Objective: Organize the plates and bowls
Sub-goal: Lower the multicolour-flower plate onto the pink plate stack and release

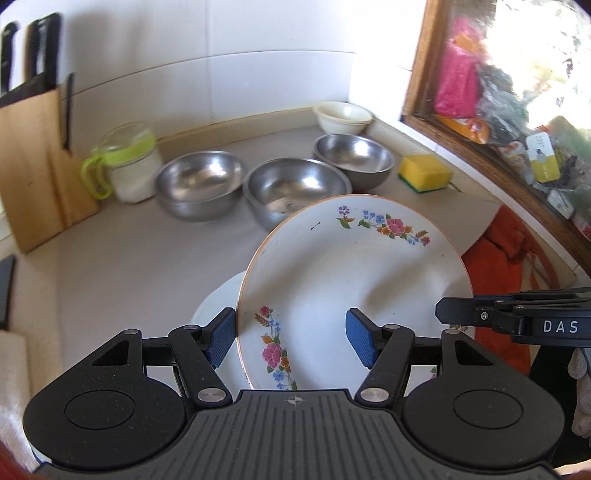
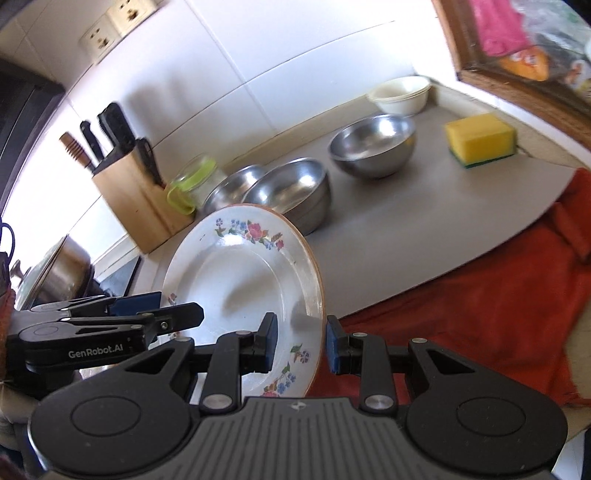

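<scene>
The right gripper (image 2: 300, 343) pinches the flowered plate (image 2: 243, 280) at lower centre, tilted above the counter (image 2: 406, 229); the left gripper (image 1: 291, 336) straddles it wide. Next it probably needs stacking on the plain plate (image 1: 218, 295).

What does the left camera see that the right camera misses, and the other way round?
Only the left view shows a plain white plate under the floral plate. Only the right view shows wall sockets and a lidded pot. Both show the floral plate, three steel bowls, the cream bowls, the sponge, the knife block and the jar.
</scene>
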`<control>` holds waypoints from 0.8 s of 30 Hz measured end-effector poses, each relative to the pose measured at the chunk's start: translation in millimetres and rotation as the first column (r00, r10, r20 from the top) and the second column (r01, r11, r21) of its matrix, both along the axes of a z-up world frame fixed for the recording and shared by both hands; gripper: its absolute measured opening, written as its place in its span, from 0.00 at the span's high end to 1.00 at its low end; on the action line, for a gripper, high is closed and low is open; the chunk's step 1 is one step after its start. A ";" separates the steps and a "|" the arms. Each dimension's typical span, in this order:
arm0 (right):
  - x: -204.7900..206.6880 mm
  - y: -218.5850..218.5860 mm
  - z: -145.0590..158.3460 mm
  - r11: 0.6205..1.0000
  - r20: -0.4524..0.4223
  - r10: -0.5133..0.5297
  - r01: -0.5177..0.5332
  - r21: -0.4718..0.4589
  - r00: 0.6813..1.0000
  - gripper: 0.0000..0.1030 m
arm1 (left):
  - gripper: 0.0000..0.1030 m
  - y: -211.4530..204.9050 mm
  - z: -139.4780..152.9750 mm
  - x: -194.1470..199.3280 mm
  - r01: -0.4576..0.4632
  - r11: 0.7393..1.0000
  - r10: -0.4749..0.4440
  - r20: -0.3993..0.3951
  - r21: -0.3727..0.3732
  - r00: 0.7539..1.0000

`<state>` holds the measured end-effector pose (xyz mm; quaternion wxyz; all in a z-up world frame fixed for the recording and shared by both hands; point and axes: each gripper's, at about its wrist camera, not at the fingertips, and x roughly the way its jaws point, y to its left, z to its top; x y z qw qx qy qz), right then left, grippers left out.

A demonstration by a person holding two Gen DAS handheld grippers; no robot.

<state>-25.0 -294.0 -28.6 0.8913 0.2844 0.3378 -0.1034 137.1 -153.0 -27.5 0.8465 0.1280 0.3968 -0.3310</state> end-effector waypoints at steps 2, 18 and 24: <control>4.8 6.4 -1.0 1.000 -0.005 0.018 -0.018 0.000 1.000 0.70 | 0.32 8.8 -0.1 -0.2 -0.017 1.000 0.017 0.000 0.002 1.000; 33.6 39.1 -8.9 0.996 -0.044 0.074 -0.076 -0.050 0.996 0.70 | 0.31 45.0 -15.3 3.1 -0.086 0.996 0.086 -0.026 0.026 0.996; 45.3 42.6 -11.7 0.992 -0.067 0.075 -0.081 -0.095 0.995 0.70 | 0.35 48.7 -29.6 11.4 -0.106 0.994 0.108 -0.068 0.036 0.992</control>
